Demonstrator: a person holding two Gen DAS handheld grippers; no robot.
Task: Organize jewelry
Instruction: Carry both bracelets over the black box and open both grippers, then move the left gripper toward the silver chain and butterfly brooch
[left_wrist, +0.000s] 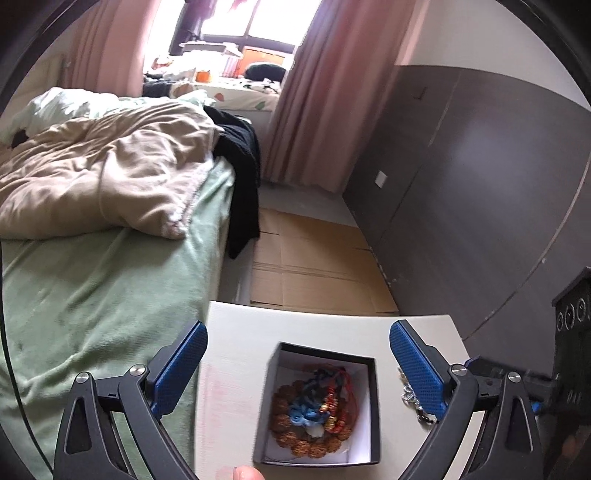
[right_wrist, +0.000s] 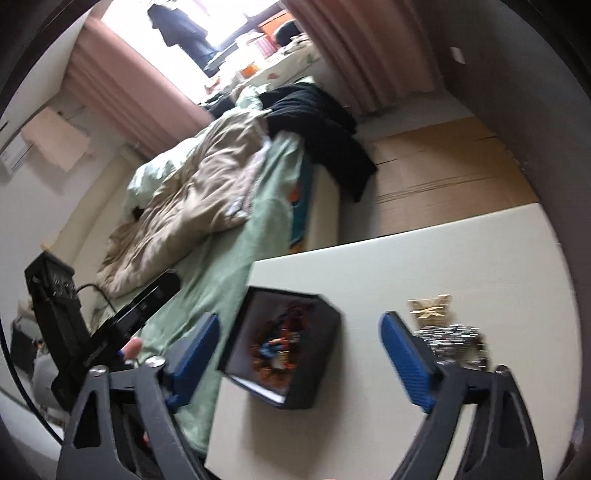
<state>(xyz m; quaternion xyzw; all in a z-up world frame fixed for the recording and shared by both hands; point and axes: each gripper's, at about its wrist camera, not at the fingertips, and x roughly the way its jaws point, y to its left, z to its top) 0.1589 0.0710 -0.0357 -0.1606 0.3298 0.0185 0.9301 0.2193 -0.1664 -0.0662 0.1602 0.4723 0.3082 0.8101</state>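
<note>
The bed (left_wrist: 110, 229) fills the room left of the table (left_wrist: 236, 332), under a green sheet (left_wrist: 85, 295) with a beige quilt (left_wrist: 99, 177) heaped on it and a black garment (left_wrist: 243, 177) hanging over the edge; pink curtains (left_wrist: 306, 92) frame the window beyond; brown cardboard (left_wrist: 314, 266) lies on the floor just past the table's far edge. On the table sits the black box (left_wrist: 321, 406), open, white inside, near the bed-side edge; in it lies a tangle of brown beads (left_wrist: 314, 406) with red and blue cords. A silver chain (right_wrist: 450, 338) lies heaped on the table to the right of the box, apart from it, with a small gold piece (right_wrist: 430, 306) just behind; its markings are too blurred to read. The left gripper (left_wrist: 298, 373) hovers above the box, jaws spread wide, holding nothing; the right gripper (right_wrist: 299, 362) hangs near the box and chain, jaws likewise spread and empty.
</note>
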